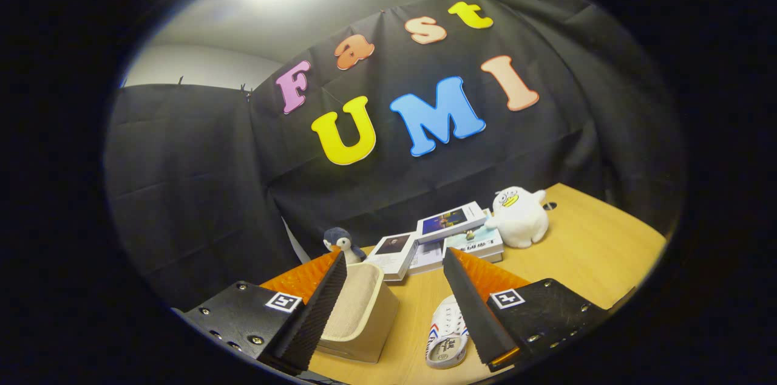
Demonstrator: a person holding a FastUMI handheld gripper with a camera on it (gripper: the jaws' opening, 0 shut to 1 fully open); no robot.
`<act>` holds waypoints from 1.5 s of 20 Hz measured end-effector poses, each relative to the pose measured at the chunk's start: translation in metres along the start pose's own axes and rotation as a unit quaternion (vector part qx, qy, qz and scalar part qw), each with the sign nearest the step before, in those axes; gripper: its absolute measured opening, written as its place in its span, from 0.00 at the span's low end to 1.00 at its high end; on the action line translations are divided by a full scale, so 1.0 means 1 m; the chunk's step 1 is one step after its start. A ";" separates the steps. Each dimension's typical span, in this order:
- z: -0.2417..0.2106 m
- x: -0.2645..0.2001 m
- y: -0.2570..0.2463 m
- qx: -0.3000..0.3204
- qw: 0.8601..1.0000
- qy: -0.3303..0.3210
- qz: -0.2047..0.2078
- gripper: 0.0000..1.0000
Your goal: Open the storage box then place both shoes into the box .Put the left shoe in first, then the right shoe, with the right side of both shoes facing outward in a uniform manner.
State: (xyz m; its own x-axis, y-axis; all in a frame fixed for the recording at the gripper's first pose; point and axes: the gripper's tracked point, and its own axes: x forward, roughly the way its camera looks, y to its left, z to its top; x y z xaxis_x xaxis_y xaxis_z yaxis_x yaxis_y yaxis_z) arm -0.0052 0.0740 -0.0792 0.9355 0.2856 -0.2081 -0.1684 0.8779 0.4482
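My gripper (pixel 394 306) is open above the wooden table (pixel 583 257), fingers spread wide with nothing between them. A beige storage box (pixel 359 312) stands just ahead of the left finger (pixel 315 312), partly hidden by it; its fabric-lined part faces me, and I cannot tell whether its lid is shut. A white shoe (pixel 447 333) with red and blue side stripes lies on the table beside the right finger (pixel 476 312), sole end toward me, partly covered by that finger.
Beyond the fingers lie several stacked books (pixel 443 233). A white plush duck (pixel 519 215) sits to their right, and a small dark penguin toy (pixel 343 243) stands to their left. The table ends near the black cloth wall.
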 end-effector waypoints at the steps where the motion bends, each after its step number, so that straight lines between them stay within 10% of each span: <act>1: -0.006 0.003 0.000 0.015 1.000 0.011 0.004 0.97; 30: -0.168 0.048 0.055 0.294 0.919 0.252 0.076 0.94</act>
State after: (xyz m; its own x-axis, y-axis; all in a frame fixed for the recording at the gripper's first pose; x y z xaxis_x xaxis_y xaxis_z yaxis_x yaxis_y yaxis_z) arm -0.0220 0.2001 -0.2107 0.6269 0.6600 -0.4141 0.0509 0.4957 0.8670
